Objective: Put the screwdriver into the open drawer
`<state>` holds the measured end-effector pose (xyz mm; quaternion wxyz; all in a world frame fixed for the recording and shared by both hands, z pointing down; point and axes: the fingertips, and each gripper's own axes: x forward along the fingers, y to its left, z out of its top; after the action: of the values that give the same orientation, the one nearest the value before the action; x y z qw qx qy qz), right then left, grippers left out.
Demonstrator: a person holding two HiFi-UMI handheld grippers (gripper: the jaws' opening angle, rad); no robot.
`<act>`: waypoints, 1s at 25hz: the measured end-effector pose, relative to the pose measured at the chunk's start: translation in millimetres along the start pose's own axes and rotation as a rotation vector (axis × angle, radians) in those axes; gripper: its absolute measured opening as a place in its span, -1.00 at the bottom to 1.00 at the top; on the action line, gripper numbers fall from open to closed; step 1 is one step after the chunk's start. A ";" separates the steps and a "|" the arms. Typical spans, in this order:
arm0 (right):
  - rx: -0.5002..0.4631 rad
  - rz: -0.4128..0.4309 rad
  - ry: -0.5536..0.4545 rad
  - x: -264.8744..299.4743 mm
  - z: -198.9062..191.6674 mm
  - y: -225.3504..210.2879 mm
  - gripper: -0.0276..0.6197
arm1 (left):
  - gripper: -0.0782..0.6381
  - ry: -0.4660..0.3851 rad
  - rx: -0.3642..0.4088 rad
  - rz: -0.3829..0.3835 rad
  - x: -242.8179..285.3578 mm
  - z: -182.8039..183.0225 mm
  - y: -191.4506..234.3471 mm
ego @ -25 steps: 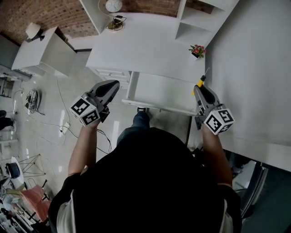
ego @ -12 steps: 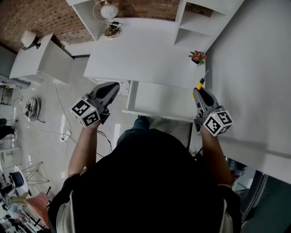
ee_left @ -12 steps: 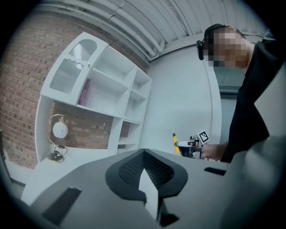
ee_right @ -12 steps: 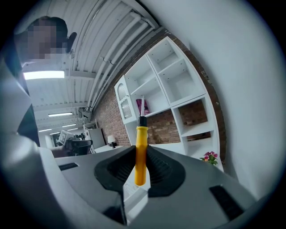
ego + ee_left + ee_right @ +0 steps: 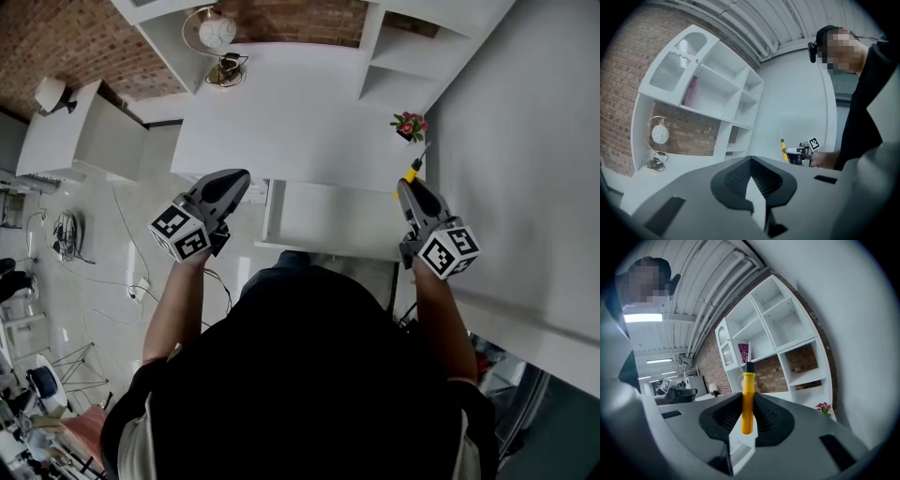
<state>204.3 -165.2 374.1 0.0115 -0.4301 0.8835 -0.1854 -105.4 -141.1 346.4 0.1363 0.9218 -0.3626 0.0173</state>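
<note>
1. the right gripper (image 5: 747,414) pinches the yellow-handled, metal-tipped screwdriver (image 5: 747,397) by its handle, tip pointing away.
2. the screwdriver is held by the right end of the open white drawer (image 5: 323,249), not in it.
3. the left gripper (image 5: 753,182) has its jaws pressed together on nothing.

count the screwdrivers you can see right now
1. The yellow-handled screwdriver is clamped in the right gripper, tip up, beside the right end of the open drawer. No other shows, though the shelves are partly hidden.

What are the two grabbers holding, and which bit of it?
The right gripper pinches the screwdriver by its yellow handle, shaft pointing out. The left gripper holds nothing.
</note>
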 end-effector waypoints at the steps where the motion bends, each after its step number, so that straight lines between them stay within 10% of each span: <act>1: 0.001 -0.002 0.002 3.6 -0.2 -2.4 -0.65 | -0.73 0.001 0.000 -0.004 2.8 -0.3 3.2; 25: -0.093 -0.002 0.221 75.1 -74.5 -42.9 -0.65 | -0.73 0.031 -0.035 0.018 26.1 -9.4 48.3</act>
<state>176.1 -223.0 468.4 -0.1060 -0.4078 0.8866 -0.1906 -118.0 -189.7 370.4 0.1577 0.9156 -0.3690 0.0265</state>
